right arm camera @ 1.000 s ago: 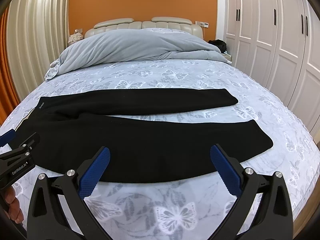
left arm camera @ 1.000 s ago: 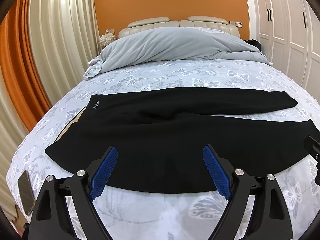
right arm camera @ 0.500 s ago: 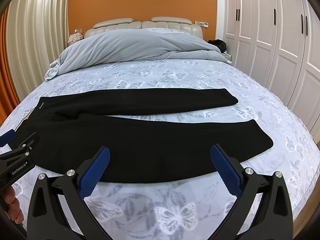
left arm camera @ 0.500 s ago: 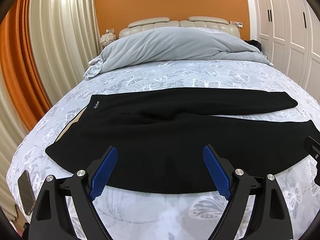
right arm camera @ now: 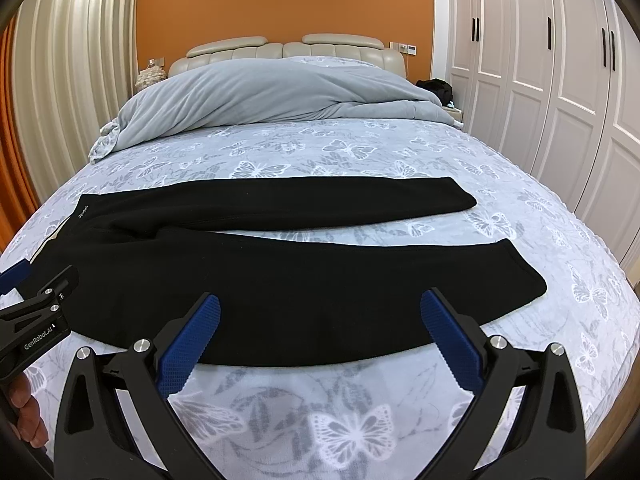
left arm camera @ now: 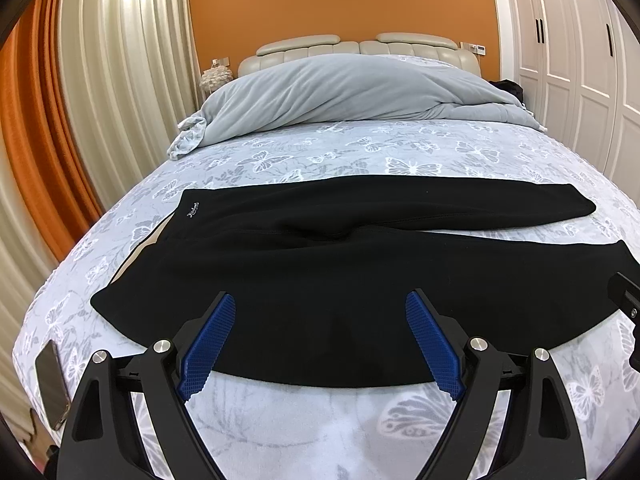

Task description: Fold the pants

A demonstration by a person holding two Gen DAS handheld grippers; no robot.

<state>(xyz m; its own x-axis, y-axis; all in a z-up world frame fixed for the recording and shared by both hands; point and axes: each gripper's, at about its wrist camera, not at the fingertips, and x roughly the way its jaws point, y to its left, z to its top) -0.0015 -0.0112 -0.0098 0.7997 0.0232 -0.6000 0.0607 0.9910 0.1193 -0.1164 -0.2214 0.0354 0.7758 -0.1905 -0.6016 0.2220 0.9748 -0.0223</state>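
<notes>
Black pants (left arm camera: 328, 264) lie flat across the bed, waistband at the left, both legs stretched to the right with a gap between them; they also show in the right wrist view (right arm camera: 304, 268). My left gripper (left arm camera: 320, 308) is open and empty, hovering over the near edge of the pants by the hip part. My right gripper (right arm camera: 320, 308) is open and empty over the near leg's front edge. The left gripper's body shows at the left edge of the right wrist view (right arm camera: 36, 320).
The bed has a butterfly-print sheet (left arm camera: 320, 420). A grey duvet (left arm camera: 344, 92) is heaped by the headboard. A phone (left arm camera: 50, 384) lies at the bed's left edge. Curtains (left arm camera: 100, 80) hang at the left, white wardrobes (right arm camera: 560, 80) stand at the right.
</notes>
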